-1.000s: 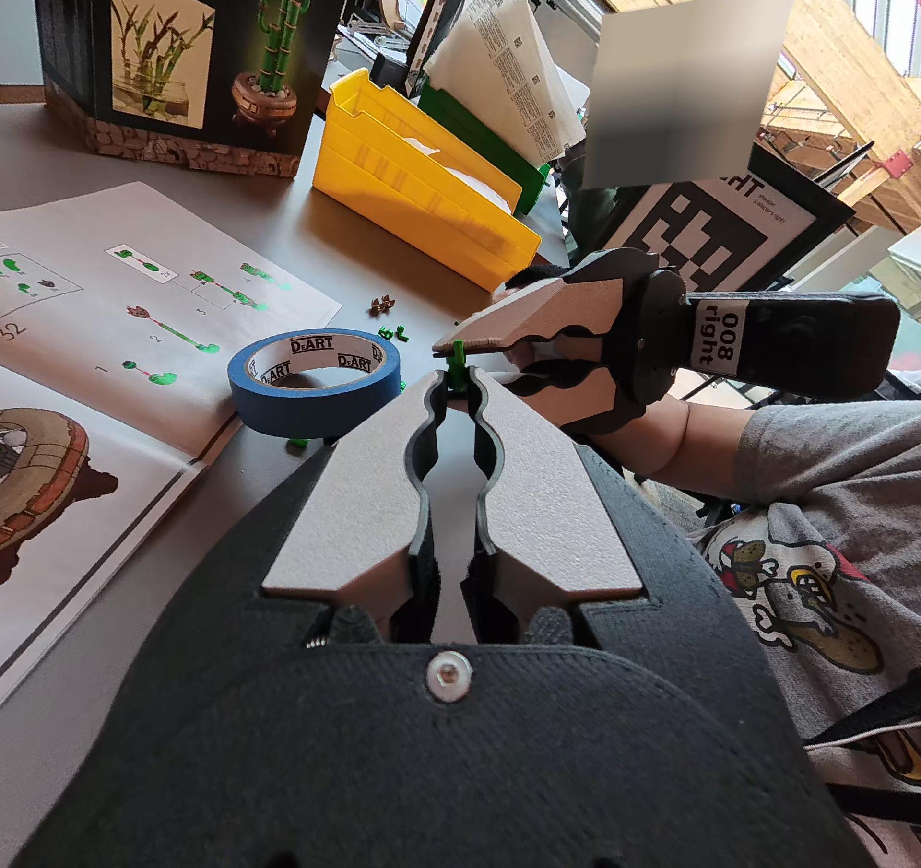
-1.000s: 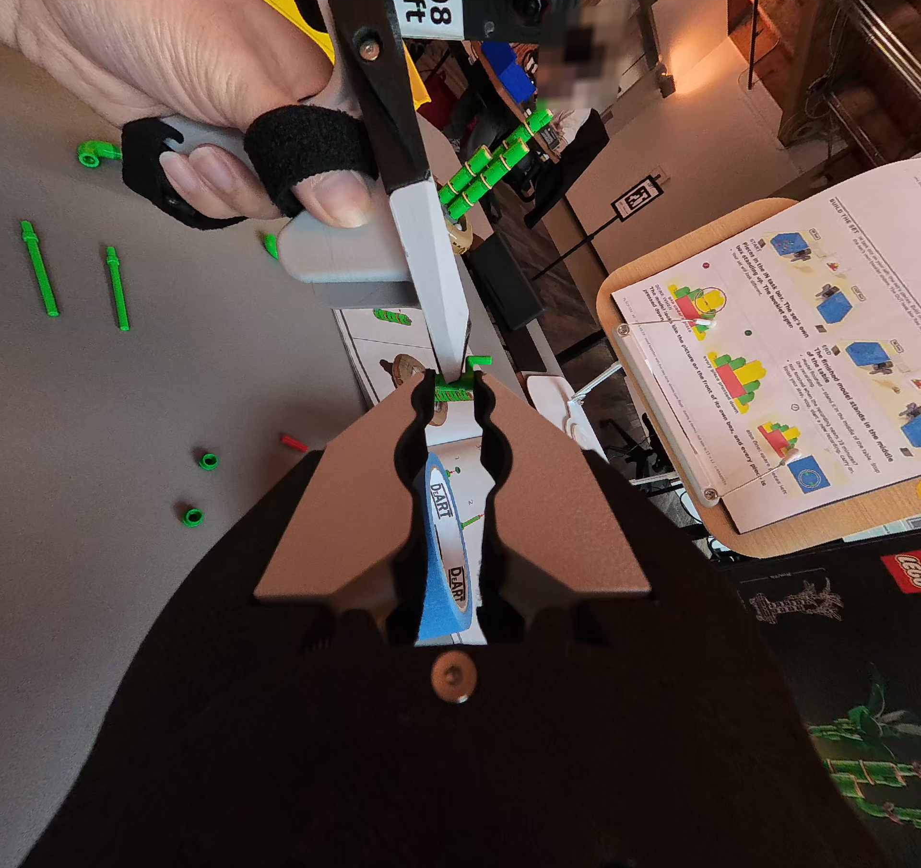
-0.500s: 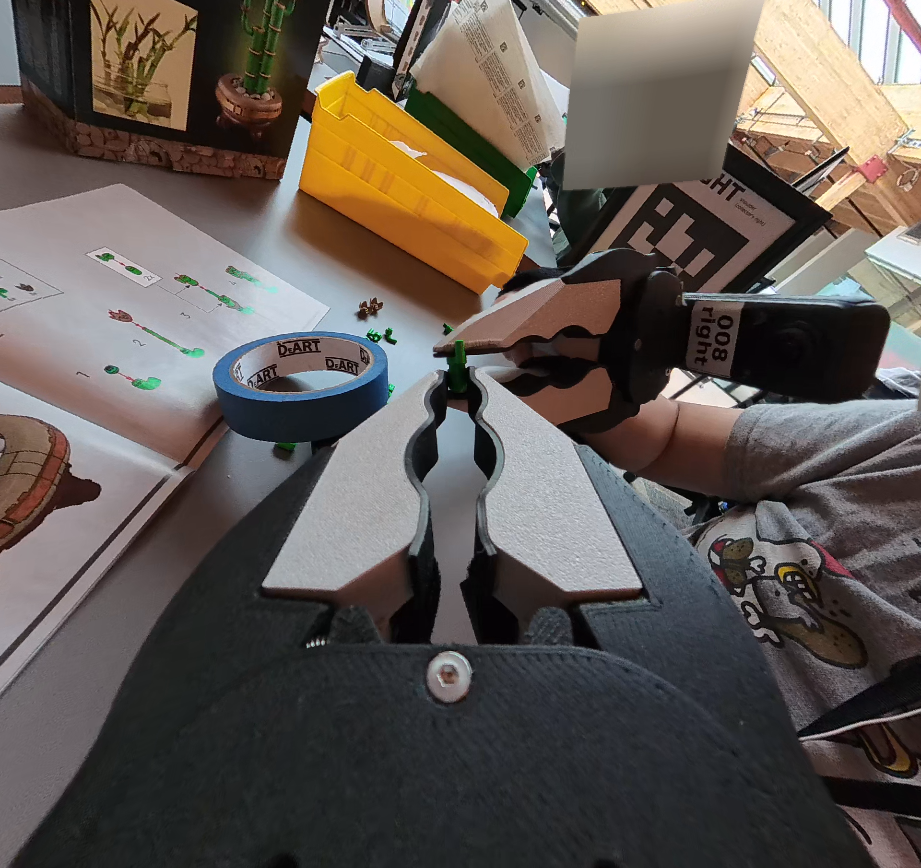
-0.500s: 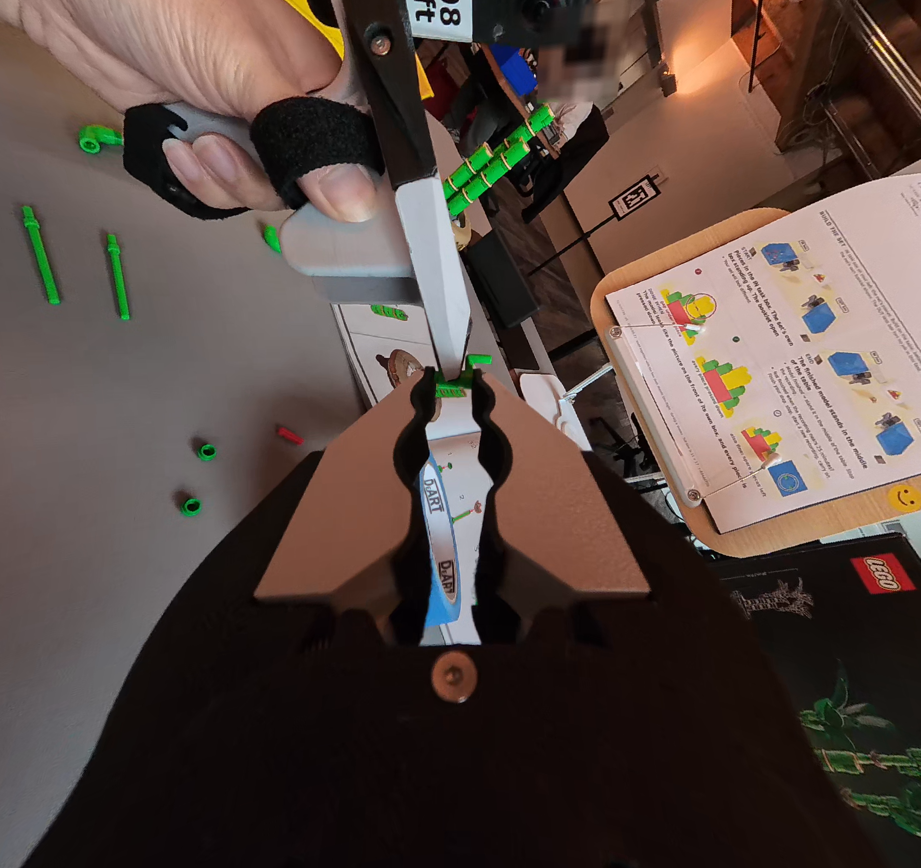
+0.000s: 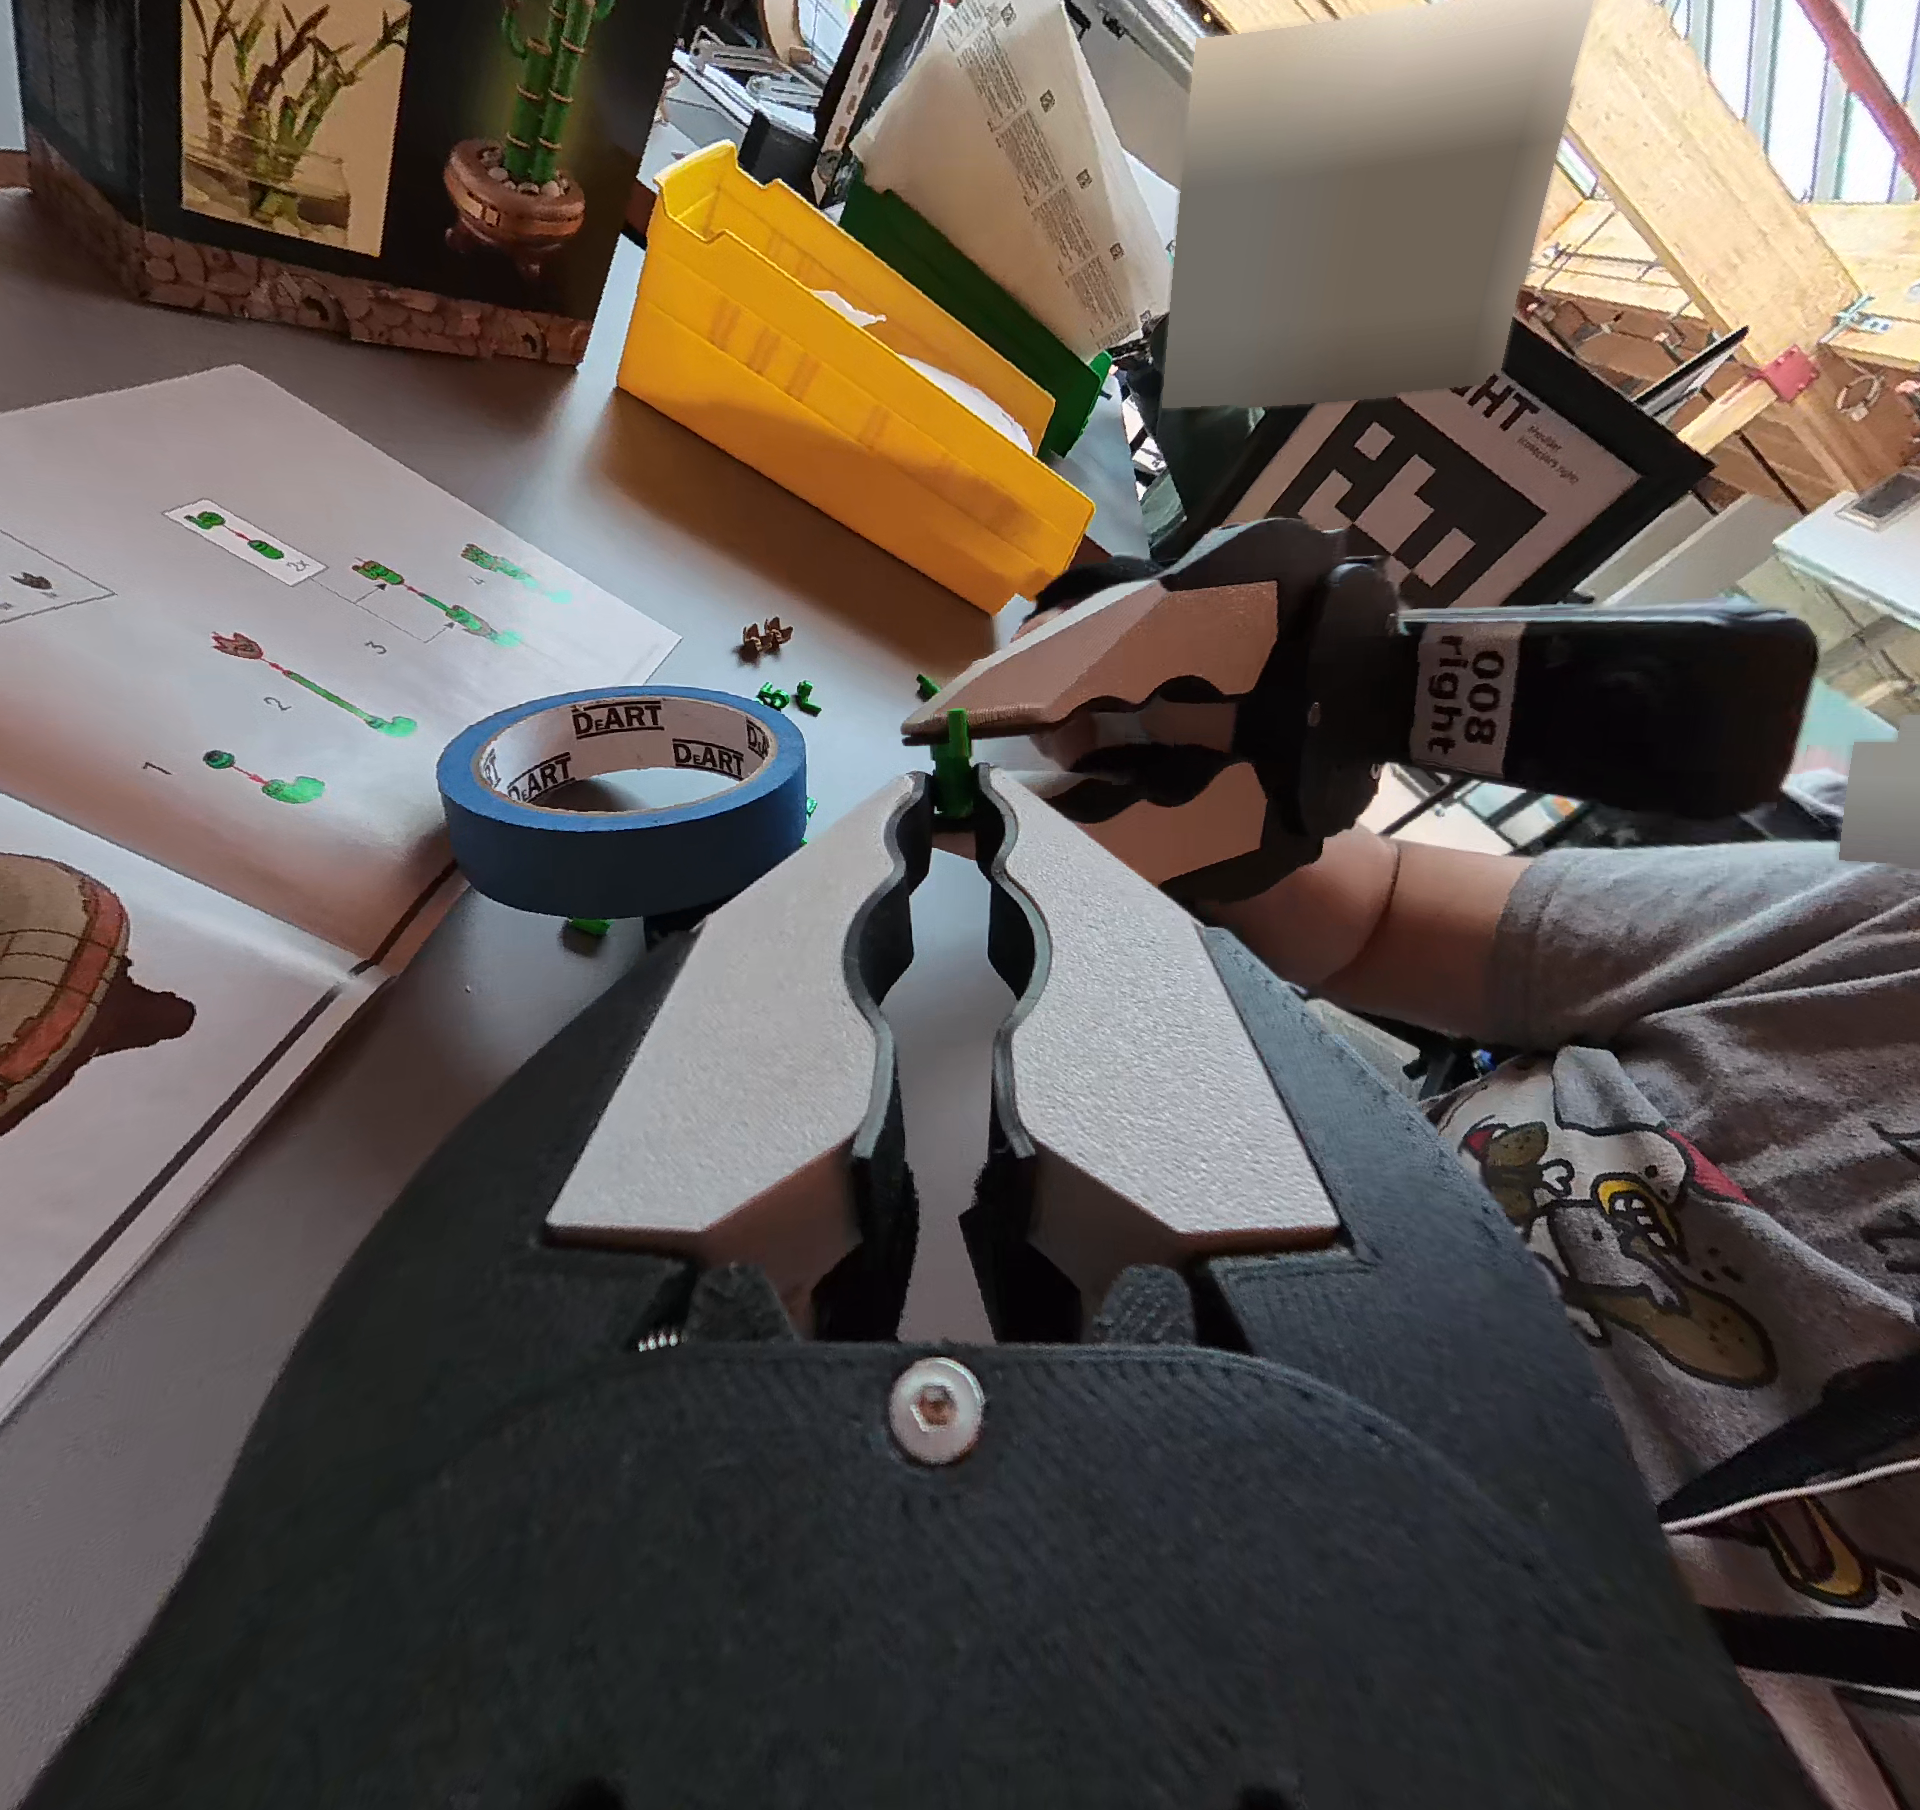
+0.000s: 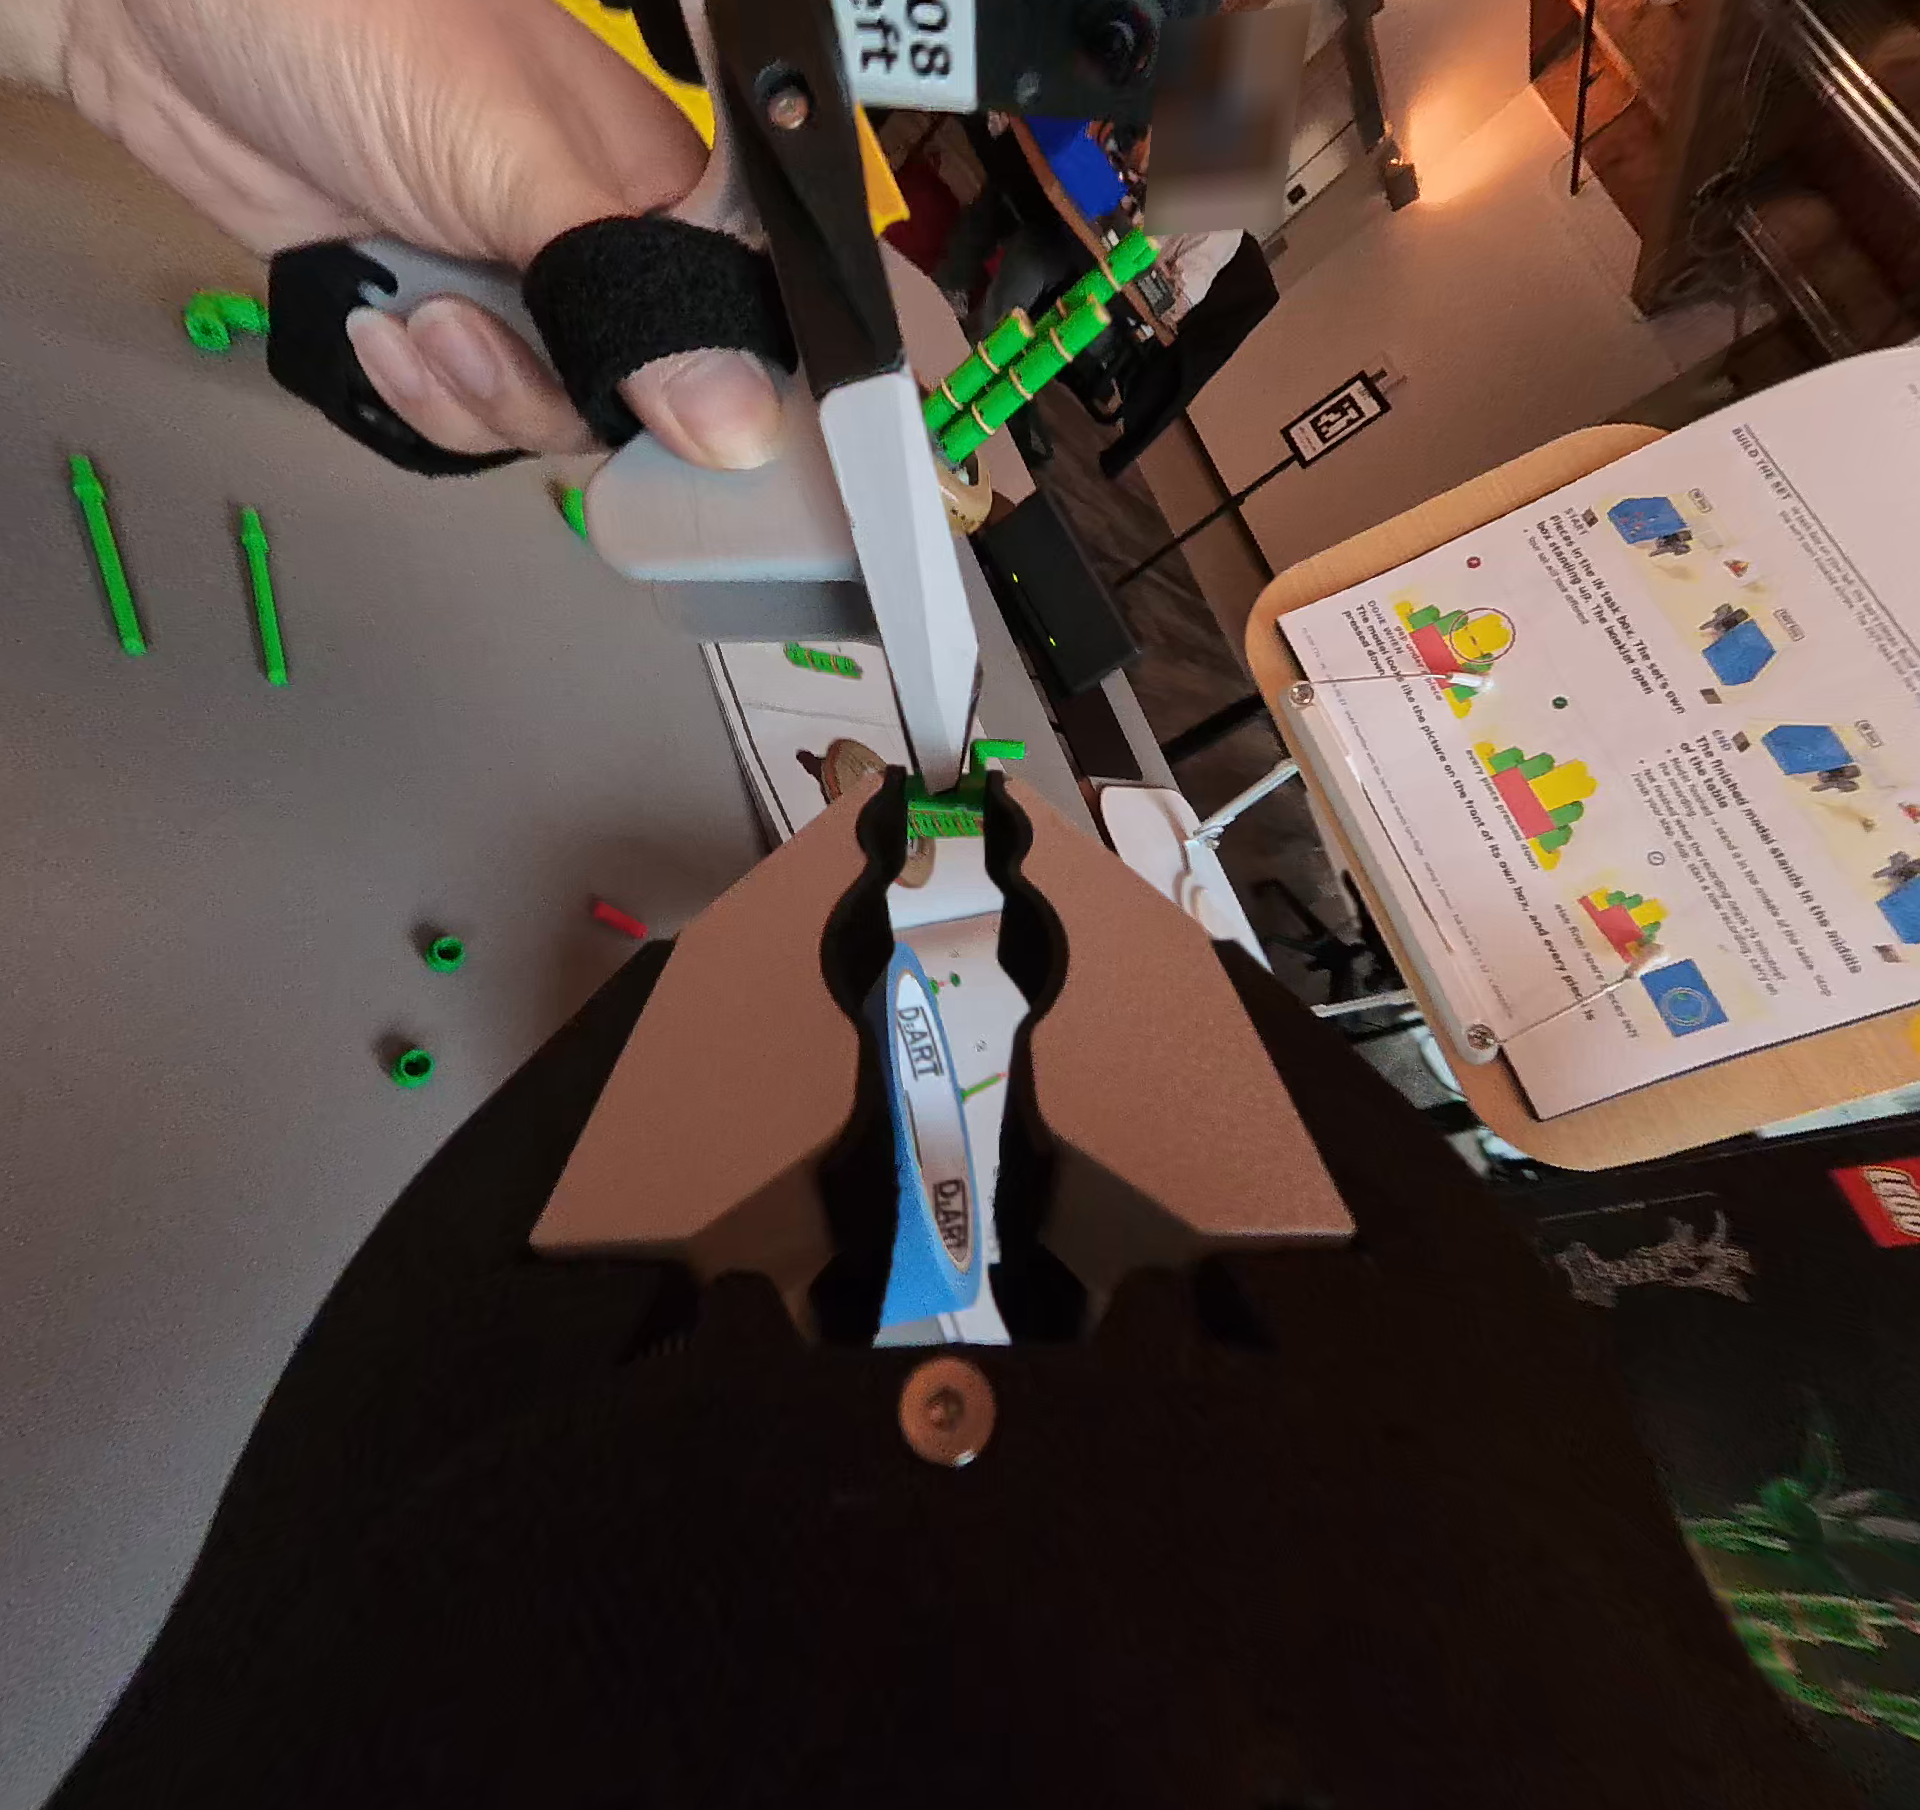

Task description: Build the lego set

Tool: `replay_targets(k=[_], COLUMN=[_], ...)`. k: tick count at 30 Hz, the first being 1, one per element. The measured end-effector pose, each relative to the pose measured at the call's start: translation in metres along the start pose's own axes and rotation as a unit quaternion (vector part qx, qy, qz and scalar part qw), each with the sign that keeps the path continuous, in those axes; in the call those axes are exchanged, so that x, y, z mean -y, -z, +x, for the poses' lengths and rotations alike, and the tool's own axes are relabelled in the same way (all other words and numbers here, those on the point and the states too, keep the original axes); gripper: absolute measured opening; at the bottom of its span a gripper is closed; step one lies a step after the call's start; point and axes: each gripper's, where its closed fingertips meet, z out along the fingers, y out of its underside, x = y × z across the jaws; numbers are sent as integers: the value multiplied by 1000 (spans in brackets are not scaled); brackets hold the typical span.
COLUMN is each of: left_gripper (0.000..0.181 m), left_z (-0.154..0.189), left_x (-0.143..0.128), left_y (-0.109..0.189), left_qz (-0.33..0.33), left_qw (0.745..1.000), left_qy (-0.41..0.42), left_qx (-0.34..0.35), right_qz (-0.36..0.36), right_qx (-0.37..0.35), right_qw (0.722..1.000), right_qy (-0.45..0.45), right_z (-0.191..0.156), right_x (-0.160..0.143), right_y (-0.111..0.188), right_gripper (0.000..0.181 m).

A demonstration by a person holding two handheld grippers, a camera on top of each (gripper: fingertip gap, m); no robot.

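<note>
Green plastic sits pinched at the tips of both your claws. Your left claw (image 5: 951,796) is closed down to a narrow slit and grips a small green lego piece (image 5: 953,773) that stands upright between its tips. In that view your right claw (image 5: 920,734) comes in from 3 o'clock, its tip touching the top of the piece.

From the right wrist view, your right claw (image 6: 943,804) is likewise nearly closed, clamped on a ribbed green part (image 6: 943,813) of that same build, with a thin hooked stem (image 6: 995,752) poking out at 1 o'clock. The left claw's pale finger (image 6: 914,607) drops in from 12 o'clock onto it.

Both claws meet above the grey table (image 5: 665,513). A blue tape roll (image 5: 623,804) lies at 9 o'clock of the left claw, beside the open instruction booklet (image 5: 260,638). A yellow bin (image 5: 831,430) stands at 11 o'clock. Loose green rods (image 6: 104,555) and small green rings (image 6: 445,952) lie scattered at 9 o'clock in the right view.
</note>
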Motion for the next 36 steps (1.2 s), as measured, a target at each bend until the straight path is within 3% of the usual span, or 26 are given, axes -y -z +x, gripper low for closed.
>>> replay_targets(k=[3,7,13,16,25,36], left_gripper=[5,5,5,4,4,5], left_z=[1,-8,-23,-22,-30,-33], left_x=[2,11,26,34,30,25], left_y=[2,11,23,20,14,12], left_qz=[7,34,101,124,110,92], left_qw=[1000,999,994,989,993,995], left_qy=[4,7,28,34,-6,-12], left_qx=[-5,7,-35,-73,-40,-36], right_qz=[14,-21,0,2,-72,-80], right_qx=[22,56,-93,-128,-111,-112], right_qw=[999,995,985,974,975,971], right_qy=[-44,-85,-146,-188,-180,-198], right_z=[1,12,97,114,98,99], right_x=[4,-22,-61,-78,-108,-117], right_y=[0,12,65,79,56,55], right_gripper=[14,24,11,9,8,7])
